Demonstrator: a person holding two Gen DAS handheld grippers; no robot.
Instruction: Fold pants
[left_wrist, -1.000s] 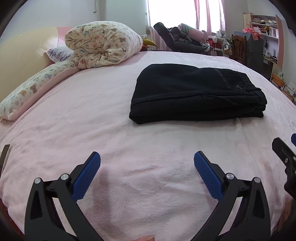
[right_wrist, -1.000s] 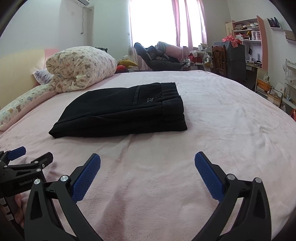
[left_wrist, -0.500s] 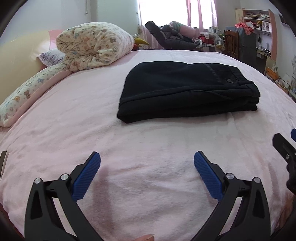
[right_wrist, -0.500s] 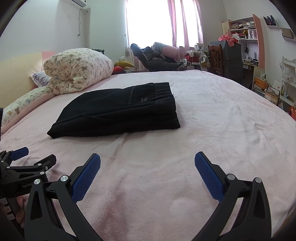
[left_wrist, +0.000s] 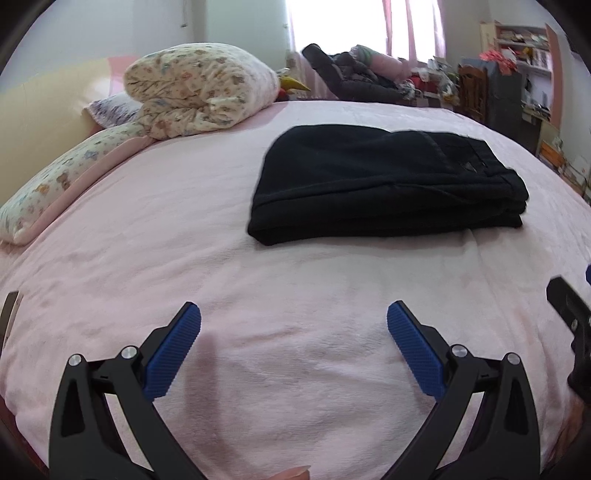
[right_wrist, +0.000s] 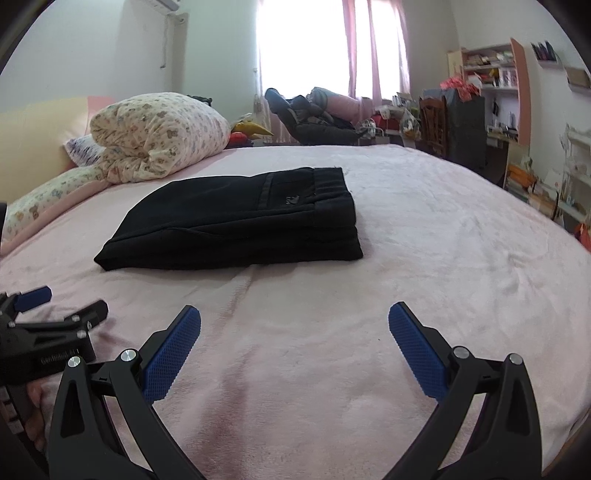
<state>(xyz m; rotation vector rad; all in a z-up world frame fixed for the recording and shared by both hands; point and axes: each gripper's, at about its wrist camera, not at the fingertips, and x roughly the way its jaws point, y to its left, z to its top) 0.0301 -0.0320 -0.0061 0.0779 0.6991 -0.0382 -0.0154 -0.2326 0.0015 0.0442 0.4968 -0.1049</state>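
Black pants (left_wrist: 384, 184) lie folded into a flat rectangular stack in the middle of the pink bed (left_wrist: 258, 295); they also show in the right wrist view (right_wrist: 240, 221). My left gripper (left_wrist: 293, 332) is open and empty, well short of the pants, above the bedspread. My right gripper (right_wrist: 294, 332) is open and empty, also short of the pants. The left gripper also shows at the left edge of the right wrist view (right_wrist: 62, 314); part of the right gripper shows at the right edge of the left wrist view (left_wrist: 569, 310).
A rolled floral quilt (left_wrist: 199, 92) and pillows (left_wrist: 59, 181) lie at the head of the bed on the left. Dark clothes (right_wrist: 314, 122) are heaped by the window. A chair and shelves (right_wrist: 491, 96) stand at the right.
Both grippers have drawn back slightly and shifted view; the pants lie as before. Both stay open and empty.
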